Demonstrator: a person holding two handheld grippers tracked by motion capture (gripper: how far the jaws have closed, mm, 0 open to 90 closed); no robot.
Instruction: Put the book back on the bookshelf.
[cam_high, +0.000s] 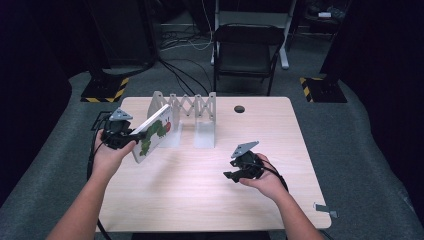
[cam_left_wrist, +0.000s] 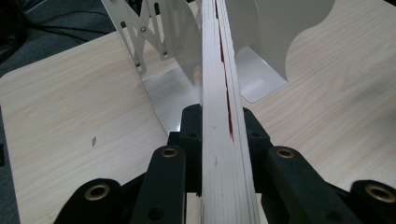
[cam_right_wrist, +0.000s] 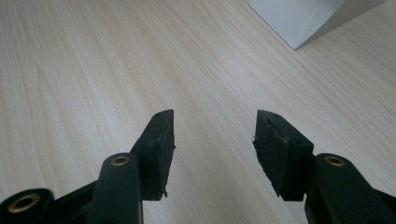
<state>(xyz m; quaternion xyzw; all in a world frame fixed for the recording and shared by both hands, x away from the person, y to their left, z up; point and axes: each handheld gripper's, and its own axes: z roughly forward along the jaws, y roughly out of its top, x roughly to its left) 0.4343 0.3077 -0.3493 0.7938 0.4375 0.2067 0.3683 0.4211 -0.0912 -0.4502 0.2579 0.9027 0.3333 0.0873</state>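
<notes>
Two grippers in play. My left gripper has its fingers clamped on a book, gripping it by its lower left edge. In the left gripper view the page block runs straight up between the fingers, both pads pressed flat against the covers. The book is off the desk, tilted, with its cover facing me: white with a green caterpillar and a red spot. Its far upper corner sits just in front of the left end of the book rack; I can't tell whether they touch.

The rack is white metal, with a scissor lattice across the back and upright dividers on flat base plates. It stands at the back of the desk, left of centre, with a small round hole in the desk surface to its right.

My right gripper hangs low over the desk, right of centre and well apart from the book and the rack. Its fingers are parted with nothing between them, just bare wood grain below. A corner of a rack base plate shows at the top of the right gripper view.
</notes>
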